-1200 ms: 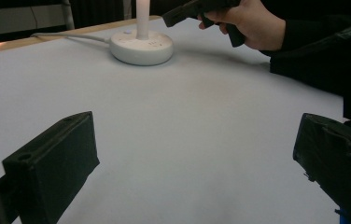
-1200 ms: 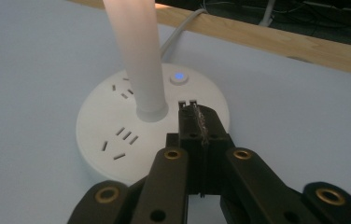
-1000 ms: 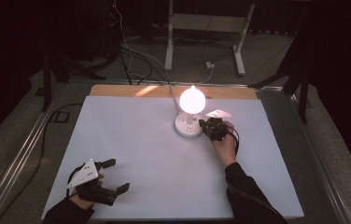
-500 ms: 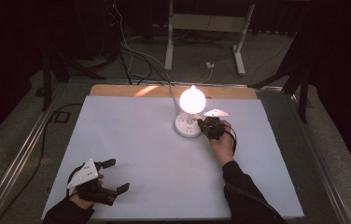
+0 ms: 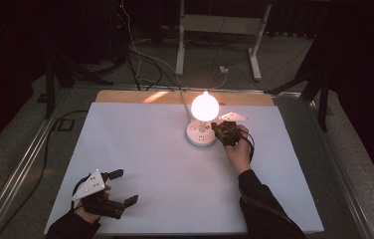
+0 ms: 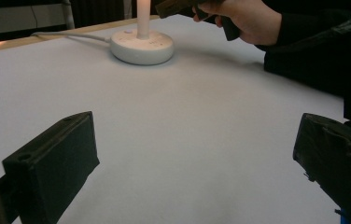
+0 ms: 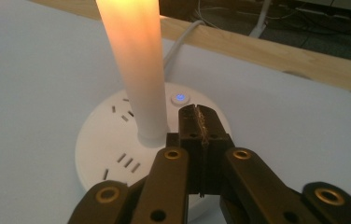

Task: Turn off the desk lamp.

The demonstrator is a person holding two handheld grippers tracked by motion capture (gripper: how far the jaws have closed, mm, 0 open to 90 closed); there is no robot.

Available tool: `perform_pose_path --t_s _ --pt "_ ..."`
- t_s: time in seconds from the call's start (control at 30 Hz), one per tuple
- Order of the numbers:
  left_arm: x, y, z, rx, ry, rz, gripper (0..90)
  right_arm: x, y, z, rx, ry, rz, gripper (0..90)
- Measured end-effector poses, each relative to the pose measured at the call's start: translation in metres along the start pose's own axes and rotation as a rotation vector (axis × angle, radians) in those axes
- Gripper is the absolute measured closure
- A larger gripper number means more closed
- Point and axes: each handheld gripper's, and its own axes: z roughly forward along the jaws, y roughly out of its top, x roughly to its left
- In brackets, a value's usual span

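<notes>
A lit globe lamp (image 5: 205,106) stands plugged into a round white socket base (image 5: 200,135) at the back middle of the white table. Its glowing stem (image 7: 136,60) rises from the round base (image 7: 113,140), and a small button (image 7: 180,98) on the base glows blue. My right gripper (image 7: 197,112) is shut with nothing between its jaws, its tips just short of that button over the base's rim. From above, the right gripper (image 5: 220,132) sits at the base's right side. My left gripper (image 5: 125,186) rests open on the table's near left corner, jaws wide apart.
A white cable (image 6: 71,36) runs from the socket base (image 6: 142,45) toward the table's wooden back edge (image 5: 175,97). Cables and a stand's legs (image 5: 215,45) lie on the dark floor behind. A metal rail (image 5: 21,164) runs along the table's left side.
The right gripper has crept slightly toward the socket base. The left gripper has stayed where it was.
</notes>
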Motion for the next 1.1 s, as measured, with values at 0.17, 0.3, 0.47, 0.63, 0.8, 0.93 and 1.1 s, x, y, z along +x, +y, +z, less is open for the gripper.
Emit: perform_pose_path --t_s 0.17,0.3,0.47,0.63,0.8,0.93,1.1 --pt "-0.001 0.000 -0.001 0.000 0.000 0.006 0.5 0.000 0.002 -0.003 -0.010 -0.002 0.003 89.8" --pt "-0.001 0.000 0.000 0.001 0.001 0.003 0.5 0.001 0.001 -0.002 -0.005 -0.002 0.000 89.8" --pt "0.000 0.000 -0.001 0.001 0.002 0.004 0.5 0.000 -0.002 0.003 0.011 -0.003 0.006 89.8" --pt "-0.001 0.000 0.000 0.004 0.001 0.005 0.5 0.001 -0.006 0.006 0.026 -0.003 -0.002 89.8" --pt "0.000 0.000 -0.001 0.002 0.001 0.002 0.5 0.003 -0.011 0.010 0.038 -0.003 -0.009 89.8" --pt "0.000 0.000 -0.001 0.000 -0.001 0.004 0.5 0.002 -0.014 0.012 0.050 -0.002 -0.006 89.8" --pt "0.000 0.000 -0.001 0.001 0.000 0.003 0.5 0.003 -0.016 0.014 0.058 0.000 -0.006 89.8"
